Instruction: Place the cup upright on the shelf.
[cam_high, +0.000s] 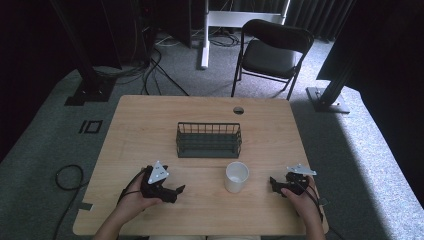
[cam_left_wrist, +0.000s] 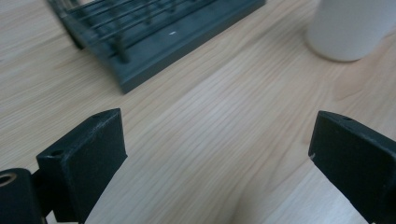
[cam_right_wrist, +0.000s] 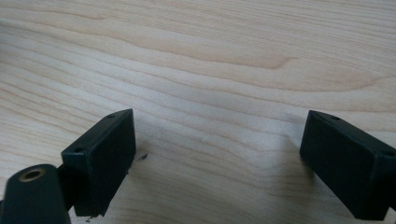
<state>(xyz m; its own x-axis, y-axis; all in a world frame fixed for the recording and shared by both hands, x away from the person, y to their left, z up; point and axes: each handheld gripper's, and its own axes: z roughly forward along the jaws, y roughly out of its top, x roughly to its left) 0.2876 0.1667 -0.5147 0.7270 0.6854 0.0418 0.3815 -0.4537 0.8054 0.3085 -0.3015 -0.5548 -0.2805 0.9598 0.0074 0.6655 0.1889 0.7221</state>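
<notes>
Your left tool (cam_high: 176, 192) sits at the near left of the tabletop (cam_high: 150, 120), jaws spread wide with nothing between them; your right tool (cam_high: 273, 184) rests near the right edge, jaws likewise apart over bare wood. Between them, slightly farther out, stands a white cup (cam_high: 236, 176). Beyond it, mid-tabletop, sits a dark wire basket (cam_high: 208, 140), and past the far edge a folding chair (cam_high: 272, 52)

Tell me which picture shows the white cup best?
The high view: the whole white cup stands upright on the table before the wire basket. The left gripper view catches just its lower side, blurred; the right gripper view faces bare wood.
</notes>
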